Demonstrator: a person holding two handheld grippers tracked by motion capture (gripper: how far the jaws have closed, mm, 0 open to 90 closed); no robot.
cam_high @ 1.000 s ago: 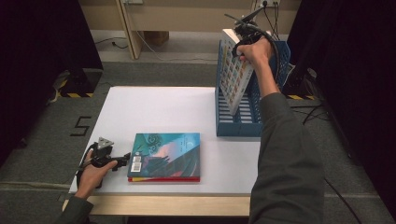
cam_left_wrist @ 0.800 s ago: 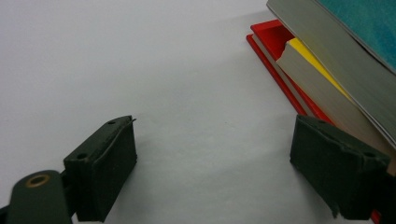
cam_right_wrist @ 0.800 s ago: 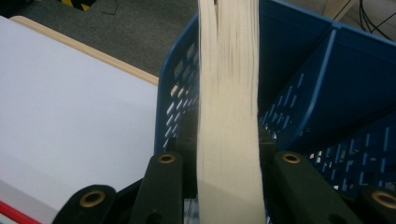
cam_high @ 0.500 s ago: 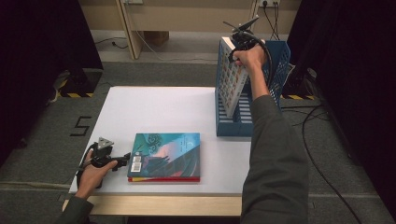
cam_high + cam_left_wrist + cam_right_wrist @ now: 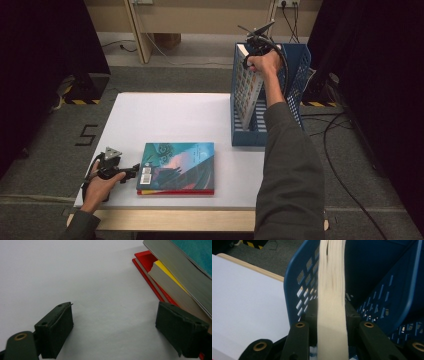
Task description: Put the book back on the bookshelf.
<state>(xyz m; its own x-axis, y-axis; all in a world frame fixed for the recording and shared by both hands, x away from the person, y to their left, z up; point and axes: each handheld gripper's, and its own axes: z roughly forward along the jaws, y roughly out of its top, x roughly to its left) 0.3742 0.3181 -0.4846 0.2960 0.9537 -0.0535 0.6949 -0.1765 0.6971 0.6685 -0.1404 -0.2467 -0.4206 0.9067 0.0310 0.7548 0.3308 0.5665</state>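
since a second ago, right gripper point(image 5: 251, 50) has lowered one book point(image 5: 248, 90) into the blue rack point(image 5: 295, 75) at two o'clock, jaws clamped on its page edge. three stacked books point(image 5: 177, 167) lie at six o'clock. left gripper point(image 5: 131, 172), jaws apart, rests beside them on the white table point(image 5: 165, 117); grey carpet surrounds it.

White table point(image 5: 165, 120); black number marking point(image 5: 86, 135) on grey carpet; striped tape point(image 5: 82, 101); cables point(image 5: 345, 145) beside table.
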